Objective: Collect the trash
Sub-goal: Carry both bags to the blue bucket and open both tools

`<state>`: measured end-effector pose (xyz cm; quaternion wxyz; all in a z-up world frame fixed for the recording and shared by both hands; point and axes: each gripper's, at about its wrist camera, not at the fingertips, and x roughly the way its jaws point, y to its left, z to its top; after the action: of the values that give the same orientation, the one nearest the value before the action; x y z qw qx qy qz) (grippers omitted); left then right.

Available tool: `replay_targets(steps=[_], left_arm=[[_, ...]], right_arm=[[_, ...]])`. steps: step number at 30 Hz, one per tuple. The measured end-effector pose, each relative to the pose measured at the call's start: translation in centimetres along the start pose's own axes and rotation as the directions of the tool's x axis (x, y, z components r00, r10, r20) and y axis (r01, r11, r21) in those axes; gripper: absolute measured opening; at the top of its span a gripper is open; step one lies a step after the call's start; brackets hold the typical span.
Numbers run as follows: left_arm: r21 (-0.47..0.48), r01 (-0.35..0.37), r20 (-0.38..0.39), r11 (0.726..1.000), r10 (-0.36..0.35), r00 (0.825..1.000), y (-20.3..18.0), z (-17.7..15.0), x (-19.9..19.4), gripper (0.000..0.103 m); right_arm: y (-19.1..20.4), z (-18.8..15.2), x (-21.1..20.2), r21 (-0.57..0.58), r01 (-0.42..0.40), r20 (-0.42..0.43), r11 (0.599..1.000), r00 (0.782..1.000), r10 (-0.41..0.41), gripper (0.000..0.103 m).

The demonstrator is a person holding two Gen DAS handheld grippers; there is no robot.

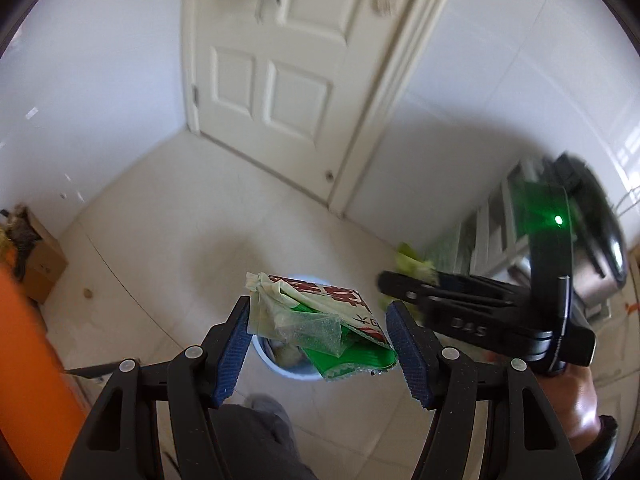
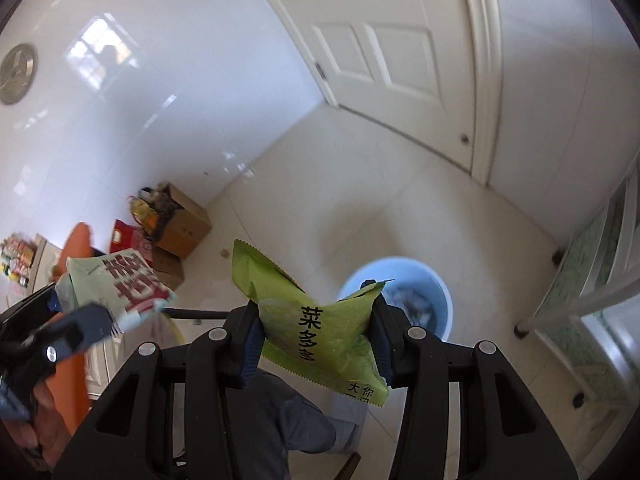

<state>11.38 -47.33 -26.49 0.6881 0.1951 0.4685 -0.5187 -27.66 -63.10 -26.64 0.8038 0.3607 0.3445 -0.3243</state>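
My left gripper (image 1: 318, 330) is shut on a crumpled green, white and red snack wrapper (image 1: 320, 326), held in the air over a light blue bin (image 1: 276, 364) on the floor. In the right wrist view that wrapper (image 2: 116, 284) and the left gripper (image 2: 80, 316) show at the left. My right gripper (image 2: 316, 332) is shut on a lime green packet with black characters (image 2: 316, 328). The blue bin (image 2: 432, 292) lies just beyond and right of it, with scraps inside. In the left wrist view the right gripper (image 1: 396, 292) reaches in from the right, its green packet (image 1: 412, 266) mostly hidden.
A white panelled door (image 1: 280, 76) closes the far corner. Cardboard boxes (image 2: 180, 228) and bags stand by the left wall. An orange surface (image 1: 24, 344) lies at the left. A white-framed shelf with green panels (image 2: 592, 280) stands at the right. A person's grey trouser leg (image 2: 280, 420) is below.
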Motion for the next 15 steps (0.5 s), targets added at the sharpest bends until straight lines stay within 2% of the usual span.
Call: replay_targets(steps=[4, 6, 8, 9, 14, 15], left_arm=[[0.026, -0.027, -0.133, 0.999, 0.03, 0.991, -1.7, -0.4, 5.3, 0.064], [0.025, -0.045, -0.187, 0.999, 0.048, 0.981, -2.0, -0.5, 7.2, 0.066], [0.026, -0.073, -0.214, 0.997, 0.077, 0.974, -2.5, -0.5, 8.2, 0.077], [0.033, -0.07, -0.236, 0.997, 0.076, 0.969, -2.4, 0.1, 8.6, 0.082], [0.04, -0.119, -0.208, 0.992, 0.125, 0.97, -3.5, 0.4, 7.5, 0.089], [0.039, -0.13, -0.199, 0.991, 0.135, 0.971, -3.2, 1.7, 7.0, 0.089]], right_arm=[[-3.1, 0.5, 3.9, 0.088, -0.006, -0.061, 0.996, 0.998, 0.012, 0.052], [-4.4, 0.8, 5.2, 0.133, -0.01, -0.066, 0.991, 0.998, 0.019, 0.062], [-5.4, 1.0, 6.1, 0.168, -0.016, -0.066, 0.986, 0.997, 0.027, 0.079], [-5.8, 1.0, 6.4, 0.184, -0.014, -0.068, 0.983, 0.997, 0.027, 0.082], [-6.6, 0.9, 6.8, 0.22, 0.009, -0.065, 0.975, 0.998, 0.005, 0.102], [-6.6, 0.9, 6.7, 0.219, 0.019, -0.064, 0.975, 0.998, -0.005, 0.103]])
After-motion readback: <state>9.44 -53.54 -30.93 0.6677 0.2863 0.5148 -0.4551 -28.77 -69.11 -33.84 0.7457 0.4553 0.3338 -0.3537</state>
